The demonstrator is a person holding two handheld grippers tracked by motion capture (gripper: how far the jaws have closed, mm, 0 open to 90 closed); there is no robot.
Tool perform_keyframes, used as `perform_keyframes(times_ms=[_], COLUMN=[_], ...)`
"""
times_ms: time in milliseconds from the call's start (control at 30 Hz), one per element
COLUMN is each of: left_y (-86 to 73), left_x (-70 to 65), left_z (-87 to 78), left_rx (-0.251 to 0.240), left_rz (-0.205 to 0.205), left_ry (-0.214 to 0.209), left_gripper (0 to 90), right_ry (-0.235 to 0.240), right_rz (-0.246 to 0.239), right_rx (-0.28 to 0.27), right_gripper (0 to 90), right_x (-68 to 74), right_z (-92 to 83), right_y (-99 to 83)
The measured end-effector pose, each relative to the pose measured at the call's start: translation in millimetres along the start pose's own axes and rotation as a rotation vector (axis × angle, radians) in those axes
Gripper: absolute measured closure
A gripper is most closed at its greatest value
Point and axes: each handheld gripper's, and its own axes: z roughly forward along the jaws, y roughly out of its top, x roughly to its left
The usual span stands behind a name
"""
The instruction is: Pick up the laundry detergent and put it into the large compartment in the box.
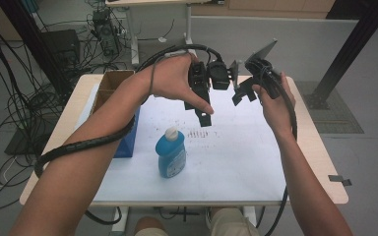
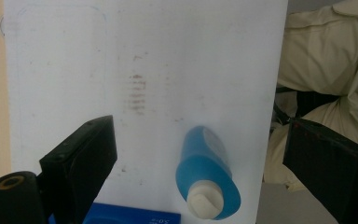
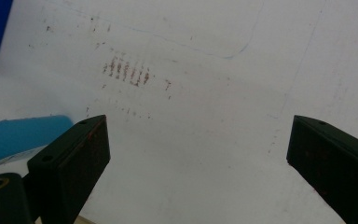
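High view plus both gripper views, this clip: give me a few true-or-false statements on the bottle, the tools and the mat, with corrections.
1. The blue bottle stands upright on the white mat. True.
2. The left tool is shut on the bottle. False: its jaws are wide apart, above the mat, holding nothing.
3. The right tool is open and holds nothing. True.
4. The bottle's cap is off. False: a white cap sits on it.
5. Reddish smudges mark the mat. True.
6. The blue box lies right of the bottle. False: it lies to its left.

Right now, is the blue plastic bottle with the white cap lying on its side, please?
No, the blue plastic bottle stands upright on the white sheet, white cap on top.
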Motion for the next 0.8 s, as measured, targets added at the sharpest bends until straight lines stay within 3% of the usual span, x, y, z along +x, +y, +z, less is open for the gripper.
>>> perform_keyframes(times_ms=[800], left_y=[4.7], left_x=[-3.6], left_z=[-2.0], left_rx=[0.01], left_rz=[0.009], left_ry=[0.003], left_gripper=[9.9], right_ry=[-0.003], right_rz=[0.002], right_rx=[-0.006], right_gripper=[5.5], right_x=[1.5], right_z=[-4.8], right_y=[-3.2])
